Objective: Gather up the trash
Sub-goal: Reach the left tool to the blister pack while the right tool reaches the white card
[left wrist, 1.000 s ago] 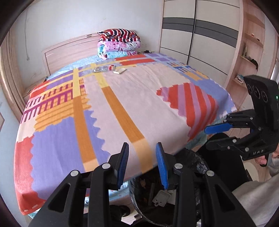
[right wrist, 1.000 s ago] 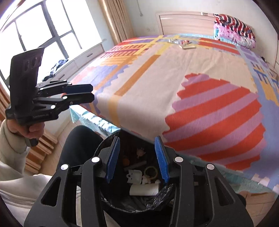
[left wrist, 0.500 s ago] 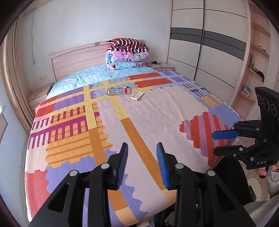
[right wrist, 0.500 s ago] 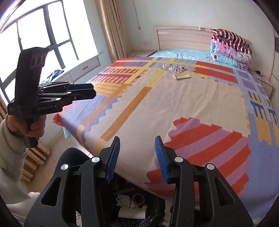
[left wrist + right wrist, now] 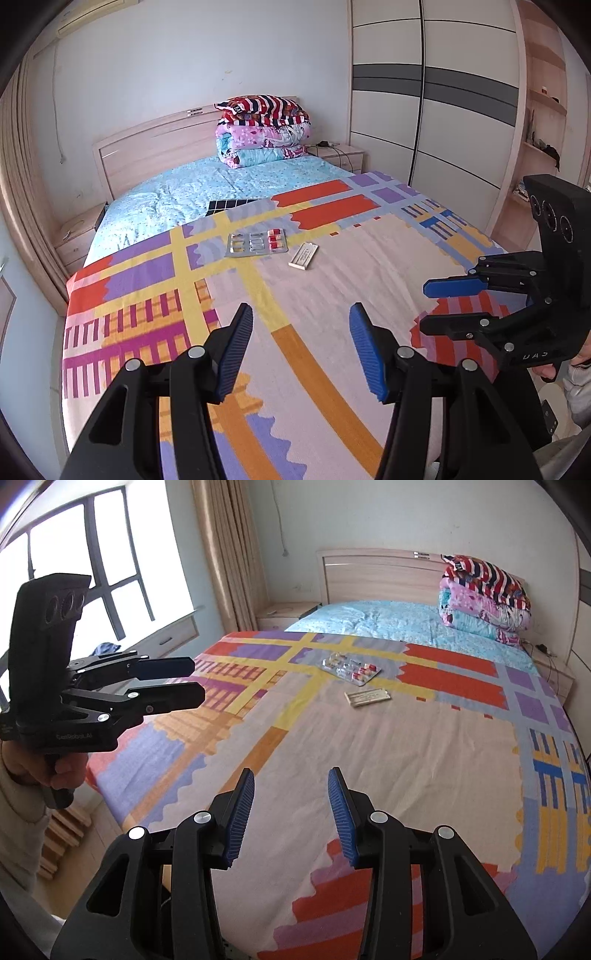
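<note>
- Step in hand, as I read it: reach across the bed (image 5: 317, 332) for the trash lying on the patterned bedspread (image 5: 406, 757).
- Left gripper (image 5: 301, 347): jaws apart and opening, nothing between the blue pads, only bedspread seen through the gap.
- Right gripper (image 5: 291, 814): jaws apart at a moderate gap, empty as well.
- Trash items: blister pill sheets (image 5: 256, 243) and a small flat box (image 5: 303, 255) just beside them, the box nearer the wardrobe (image 5: 424, 122) side.
- In the right wrist view the blister sheets (image 5: 351, 669) lie ahead and a bit right of the gripper's line; the flat box (image 5: 367, 697) sits nearer, apart from the sheets.
- Both items are well apart from either gripper, up toward the headboard (image 5: 147, 147) half of the bed, not touched.
- Blister sheets look like several overlapping pieces; exact count hard to tell at this size.
- Doing it well: come in low with the jaws roughly level with the bedspread, since both things are thin and flat on soft fabric.
- Pinch an edge of the box rather than pressing down on it; the mattress will give and fabric may get caught.
- One item per gripper seems sensible: left for the sheets, right for the box.
- Folded quilts (image 5: 264, 131) at the headboard are not trash; leave them.
</note>
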